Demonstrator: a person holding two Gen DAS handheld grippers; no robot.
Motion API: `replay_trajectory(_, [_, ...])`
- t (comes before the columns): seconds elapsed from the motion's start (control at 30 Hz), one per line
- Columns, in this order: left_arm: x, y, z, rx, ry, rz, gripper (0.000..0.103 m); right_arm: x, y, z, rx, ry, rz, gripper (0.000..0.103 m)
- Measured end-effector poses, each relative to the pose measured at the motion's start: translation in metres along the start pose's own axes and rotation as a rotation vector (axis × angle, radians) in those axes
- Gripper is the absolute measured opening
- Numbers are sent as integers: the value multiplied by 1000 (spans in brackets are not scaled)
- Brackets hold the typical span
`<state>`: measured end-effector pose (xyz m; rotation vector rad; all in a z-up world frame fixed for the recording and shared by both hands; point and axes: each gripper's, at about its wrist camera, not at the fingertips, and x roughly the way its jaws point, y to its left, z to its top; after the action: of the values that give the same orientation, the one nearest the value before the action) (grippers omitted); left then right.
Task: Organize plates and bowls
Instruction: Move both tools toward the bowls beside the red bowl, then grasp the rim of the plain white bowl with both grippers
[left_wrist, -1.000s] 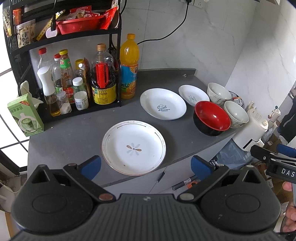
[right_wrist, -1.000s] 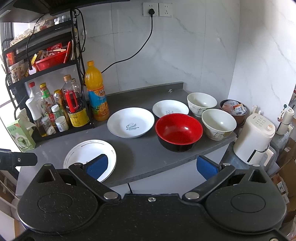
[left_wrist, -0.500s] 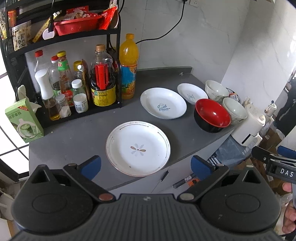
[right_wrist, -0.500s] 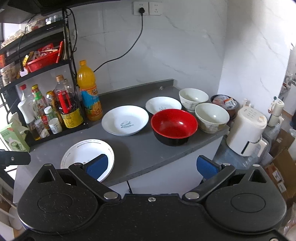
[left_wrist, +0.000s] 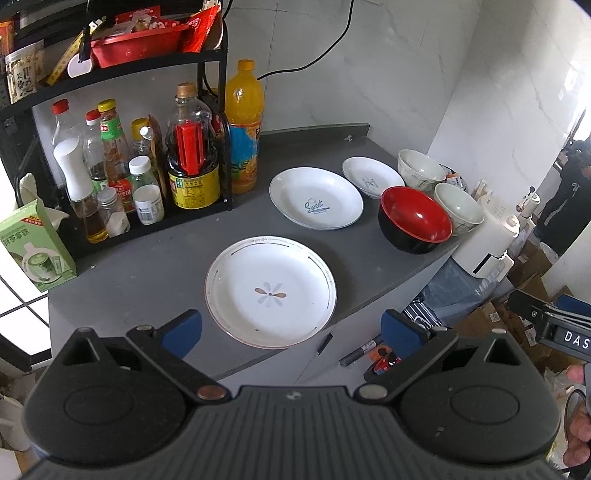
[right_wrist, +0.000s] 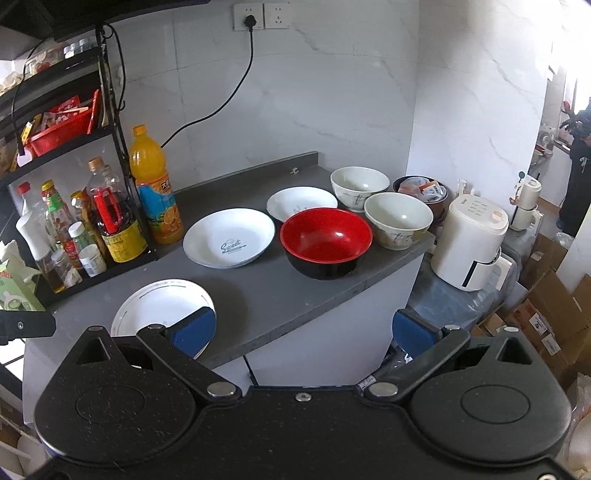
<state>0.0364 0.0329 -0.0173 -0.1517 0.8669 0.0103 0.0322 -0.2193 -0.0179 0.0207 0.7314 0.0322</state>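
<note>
A white flower-marked plate (left_wrist: 270, 291) (right_wrist: 162, 306) lies near the grey counter's (left_wrist: 147, 273) front edge. Behind it sit a white "Sweet" plate (left_wrist: 316, 202) (right_wrist: 229, 236), a small white plate (left_wrist: 371, 177) (right_wrist: 301, 203), a red-and-black bowl (left_wrist: 415, 219) (right_wrist: 325, 240) and two cream bowls (left_wrist: 421, 170) (left_wrist: 458, 208) (right_wrist: 359, 186) (right_wrist: 398, 219). My left gripper (left_wrist: 291, 332) is open, held above the front edge just before the flower plate. Off the counter's front, my right gripper (right_wrist: 303, 330) hangs open and empty.
A black rack (left_wrist: 110, 92) with bottles and a red basket stands at the back left, an orange juice bottle (left_wrist: 243, 125) beside it. A green tissue box (left_wrist: 33, 243) sits far left. Right of the counter stand a white appliance (right_wrist: 469, 243), cardboard boxes (right_wrist: 546, 317) and a person (right_wrist: 580, 177).
Both grippers have drifted slightly; the left view has swung left so the flower plate sits more to the right. The dishes have not moved and both grippers stay open.
</note>
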Motion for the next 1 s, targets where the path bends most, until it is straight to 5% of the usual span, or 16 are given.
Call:
replay_trajectory(0.47, [31, -44, 27, -25, -19, 15, 101, 42, -55, 25, 30, -9, 33, 102])
replay_trajectory(1.0, [126, -168, 99, -95, -36, 8, 98, 137, -161, 87, -34, 20, 119, 85])
